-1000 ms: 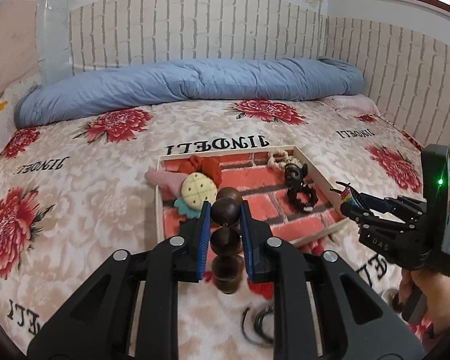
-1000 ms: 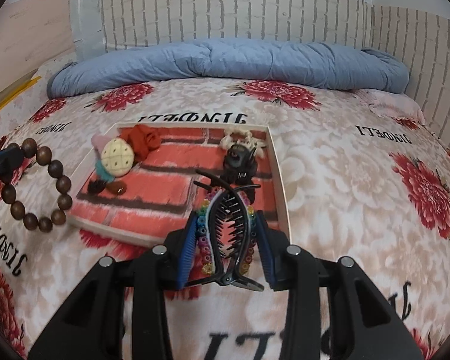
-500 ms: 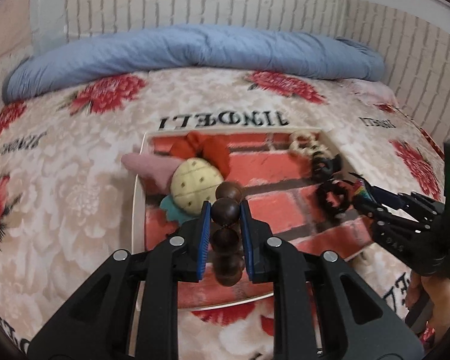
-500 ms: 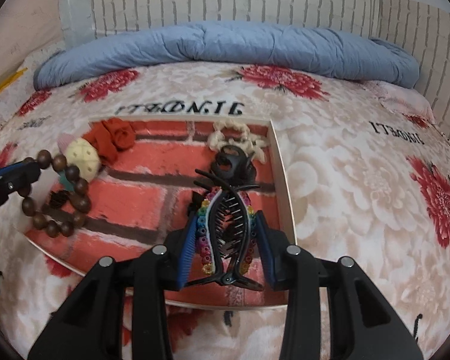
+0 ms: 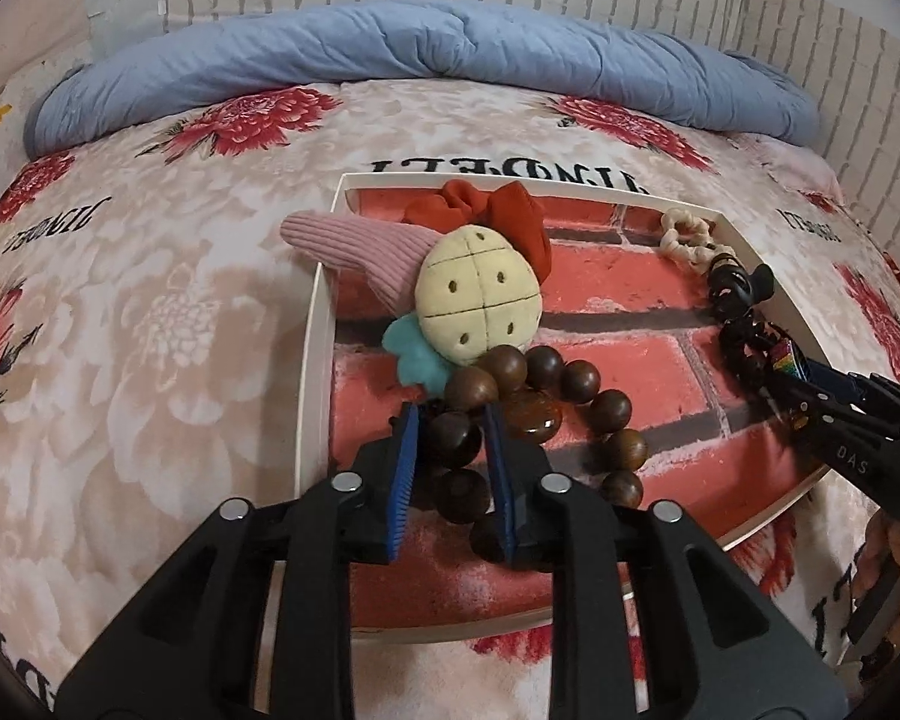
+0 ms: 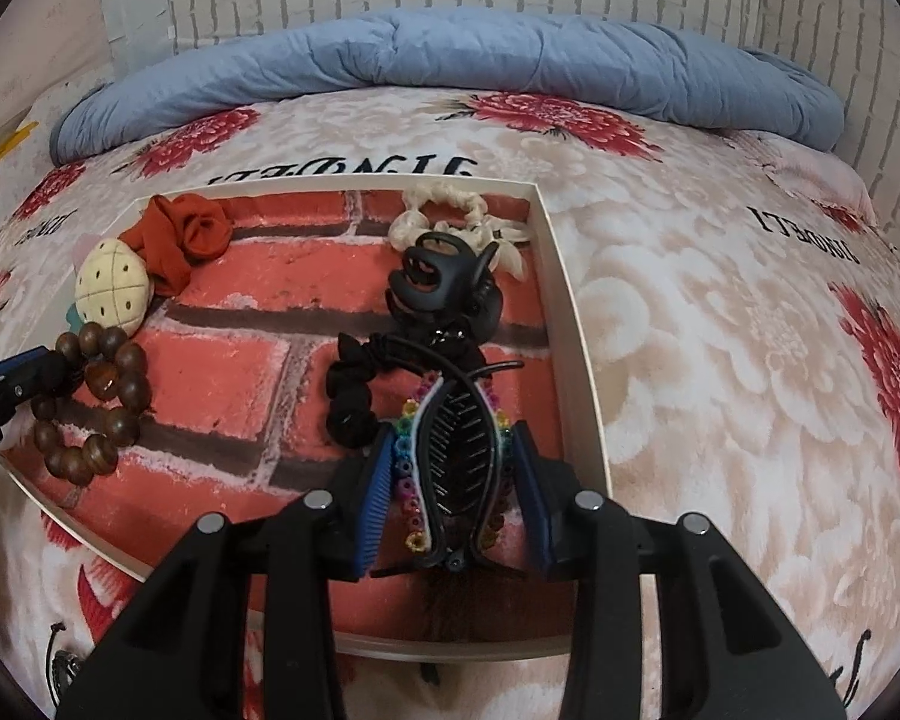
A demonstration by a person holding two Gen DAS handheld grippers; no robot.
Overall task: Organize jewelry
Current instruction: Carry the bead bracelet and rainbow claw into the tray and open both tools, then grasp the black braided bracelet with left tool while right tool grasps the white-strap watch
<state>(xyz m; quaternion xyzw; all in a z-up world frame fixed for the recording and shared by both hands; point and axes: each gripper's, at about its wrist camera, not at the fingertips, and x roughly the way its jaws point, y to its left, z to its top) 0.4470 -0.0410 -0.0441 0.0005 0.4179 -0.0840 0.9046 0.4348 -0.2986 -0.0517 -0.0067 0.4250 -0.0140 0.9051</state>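
A white-rimmed tray (image 5: 315, 372) with a red brick print lies on the bed; it also shows in the right wrist view (image 6: 570, 312). My left gripper (image 5: 453, 426) is shut on a brown wooden bead bracelet (image 5: 576, 384), whose loop rests on the tray floor beside a cream plush hair tie (image 5: 479, 299). My right gripper (image 6: 453, 450) is shut on a black hair claw with rainbow beads (image 6: 456, 456), low over the tray's right side, just in front of a black scrunchie (image 6: 351, 396) and a black claw clip (image 6: 444, 288).
The tray also holds a red scrunchie (image 6: 180, 234), a cream braided hair tie (image 6: 450, 216) and a pink ribbed piece (image 5: 354, 246) hanging over its left rim. A blue duvet (image 5: 426, 60) lies along the brick wall. Small dark items (image 6: 60, 666) lie on the floral bedspread.
Both grippers have moved forward and down over the tray. The bracelet now lies spread on the tray floor, and the rainbow claw is down near the black scrunchie.
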